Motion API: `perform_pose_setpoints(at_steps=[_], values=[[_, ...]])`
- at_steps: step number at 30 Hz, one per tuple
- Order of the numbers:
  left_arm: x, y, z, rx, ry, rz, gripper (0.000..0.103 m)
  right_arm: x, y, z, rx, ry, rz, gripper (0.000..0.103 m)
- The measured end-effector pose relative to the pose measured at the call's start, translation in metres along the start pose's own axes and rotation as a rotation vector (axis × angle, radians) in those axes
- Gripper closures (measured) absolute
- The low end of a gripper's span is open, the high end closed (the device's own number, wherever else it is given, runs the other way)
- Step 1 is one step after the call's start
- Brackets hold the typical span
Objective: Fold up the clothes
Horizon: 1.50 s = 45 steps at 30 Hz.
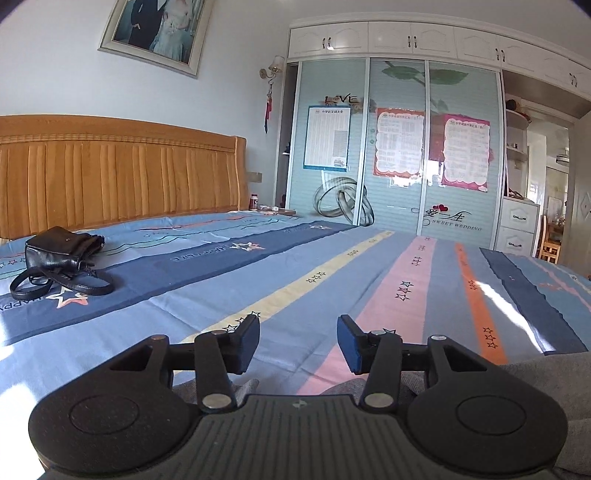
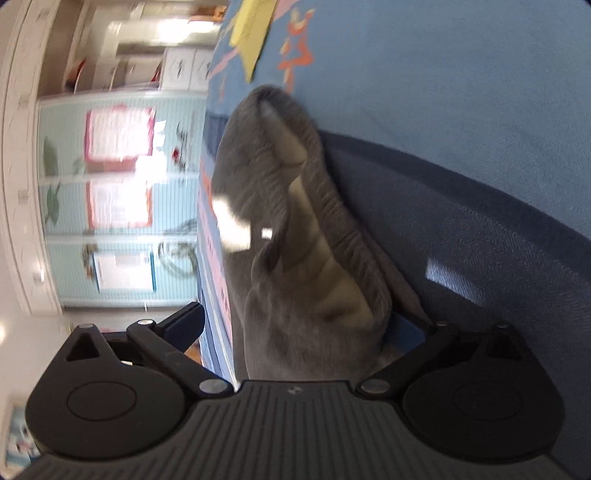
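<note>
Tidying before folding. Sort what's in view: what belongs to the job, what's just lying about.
For the job:
grey garment
bed, the folding surface
left tool
right tool

Lying about:
black bag
jar
framed photo
wardrobe

Left wrist cam low over bed [image 1: 295, 266], level, facing wardrobe [image 1: 395, 147]. Right cam rolled sideways, close on grey garment [image 2: 295, 229]. Both catch wardrobe.

The left gripper [image 1: 298, 341] hangs over a striped bedsheet [image 1: 332, 273], jaws parted with nothing between them. Grey cloth [image 1: 546, 373] lies beneath it at the lower right. A black handbag [image 1: 61, 254] rests near the wooden headboard [image 1: 122, 170].
</note>
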<state>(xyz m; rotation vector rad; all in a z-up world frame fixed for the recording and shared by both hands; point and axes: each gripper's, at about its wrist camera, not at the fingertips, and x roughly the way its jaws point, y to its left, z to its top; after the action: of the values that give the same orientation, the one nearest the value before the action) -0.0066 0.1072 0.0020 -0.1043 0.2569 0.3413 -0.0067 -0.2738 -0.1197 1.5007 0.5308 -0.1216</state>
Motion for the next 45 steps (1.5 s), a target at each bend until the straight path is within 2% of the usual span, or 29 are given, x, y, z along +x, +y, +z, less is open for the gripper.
perform_pose_setpoints(at_steps=[1, 3, 6, 8, 10, 11, 12, 13, 15, 21, 26, 30, 33, 34, 35, 36, 38, 39, 40, 45], values=[[0.001, 0.001, 0.0, -0.002, 0.003, 0.001, 0.052, 0.002, 0.001, 0.001, 0.01, -0.019, -0.005, 0.0], [0.003, 0.005, -0.001, -0.008, 0.008, 0.003, 0.048, 0.011, 0.012, 0.001, -0.05, -0.007, -0.054, 0.0], [0.005, 0.009, -0.002, -0.011, 0.019, -0.005, 0.046, 0.018, 0.022, 0.001, -0.124, 0.012, -0.073, 0.001], [0.007, 0.011, -0.003, -0.016, 0.028, -0.01, 0.043, 0.018, 0.028, -0.001, -0.204, 0.027, -0.062, 0.025], [0.008, 0.013, -0.004, -0.021, 0.033, -0.013, 0.042, 0.017, 0.035, -0.004, -0.291, 0.035, -0.078, 0.057], [0.009, 0.014, -0.005, -0.023, 0.038, -0.015, 0.042, 0.017, 0.037, -0.005, -0.326, 0.038, -0.078, 0.064], [0.01, 0.015, -0.005, -0.026, 0.042, -0.017, 0.042, 0.017, 0.039, -0.005, -0.337, 0.043, -0.063, 0.081], [0.011, 0.017, -0.006, -0.029, 0.045, -0.019, 0.041, 0.017, 0.045, -0.005, -0.354, 0.042, -0.048, 0.082], [0.013, 0.019, -0.007, -0.033, 0.049, -0.018, 0.037, 0.018, 0.056, -0.005, -0.389, 0.041, -0.023, 0.082], [0.023, 0.028, -0.013, -0.056, 0.075, -0.003, 0.037, 0.036, 0.113, 0.0, -0.411, 0.038, 0.104, 0.082], [0.03, 0.033, -0.015, -0.069, 0.093, 0.002, 0.037, 0.096, 0.202, -0.013, -0.569, 0.045, 0.147, 0.082], [0.034, 0.038, -0.014, -0.071, 0.086, 0.011, 0.037, 0.149, 0.271, -0.045, -0.7, 0.062, 0.155, 0.082], [0.039, 0.041, -0.012, -0.067, 0.081, 0.023, 0.037, 0.186, 0.308, -0.071, -0.768, 0.084, 0.215, 0.081], [0.041, 0.043, -0.011, -0.067, 0.08, 0.027, 0.037, 0.199, 0.316, -0.08, -0.799, 0.139, 0.253, 0.076], [0.043, 0.044, -0.01, -0.069, 0.078, 0.033, 0.037, 0.214, 0.32, -0.087, -0.807, 0.229, 0.281, 0.074], [0.044, 0.046, -0.009, -0.071, 0.077, 0.038, 0.037, 0.226, 0.322, -0.094, -0.804, 0.293, 0.287, 0.07], [0.047, 0.051, -0.006, -0.081, 0.075, 0.048, 0.037, 0.24, 0.323, -0.111, -0.818, 0.406, 0.283, 0.045], [0.048, 0.052, -0.005, -0.085, 0.074, 0.054, 0.037, 0.245, 0.322, -0.117, -0.84, 0.439, 0.261, 0.026], [0.049, 0.054, -0.004, -0.088, 0.073, 0.061, 0.037, 0.246, 0.319, -0.124, -0.873, 0.452, 0.217, 0.024], [0.047, 0.06, 0.001, -0.091, 0.063, 0.085, 0.037, 0.23, 0.302, -0.142, -1.021, 0.522, 0.062, 0.024]])
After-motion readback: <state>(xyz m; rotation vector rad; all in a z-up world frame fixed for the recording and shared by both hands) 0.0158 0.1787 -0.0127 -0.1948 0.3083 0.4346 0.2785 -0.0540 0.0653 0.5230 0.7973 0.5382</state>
